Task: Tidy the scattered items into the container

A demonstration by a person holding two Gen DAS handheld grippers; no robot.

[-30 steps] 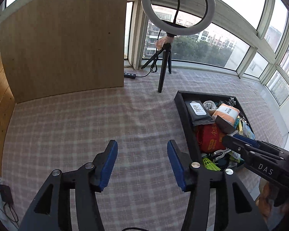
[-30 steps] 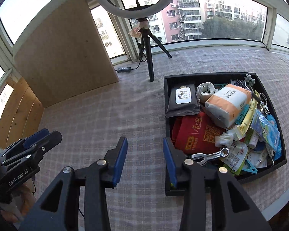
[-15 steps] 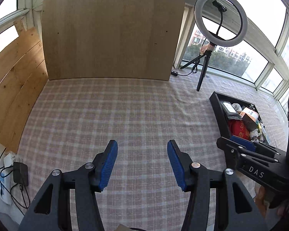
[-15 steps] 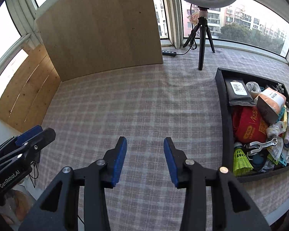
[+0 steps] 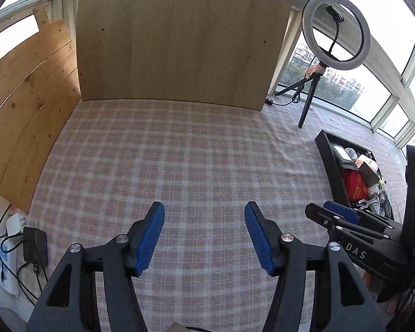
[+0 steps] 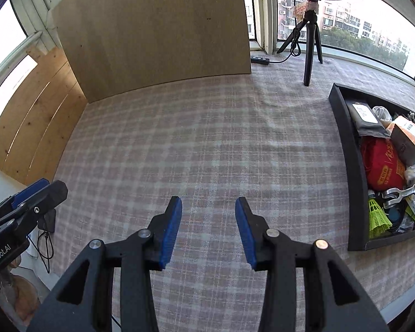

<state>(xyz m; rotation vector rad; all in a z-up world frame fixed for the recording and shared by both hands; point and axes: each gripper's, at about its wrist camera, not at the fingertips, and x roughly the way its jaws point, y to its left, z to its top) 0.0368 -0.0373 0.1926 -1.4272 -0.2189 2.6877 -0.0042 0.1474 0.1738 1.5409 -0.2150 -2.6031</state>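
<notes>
A black tray at the right holds several items: a red pouch, a dark wipes pack, an orange tissue pack, a green shuttlecock and a metal clip. The same tray shows at the right of the left wrist view. My left gripper hangs over bare checked cloth, its jaws opening with nothing between them. My right gripper stands open over the cloth left of the tray, also holding nothing. No loose item lies on the cloth in view.
A ring light on a tripod stands behind the tray, with a cable and power strip near it. An upright wooden board closes the back and planks the left. A charger and cables hang off the left edge.
Both grippers swung left, away from the tray, which slid to the right edge of both views. The left jaws stand a little wider than before.
</notes>
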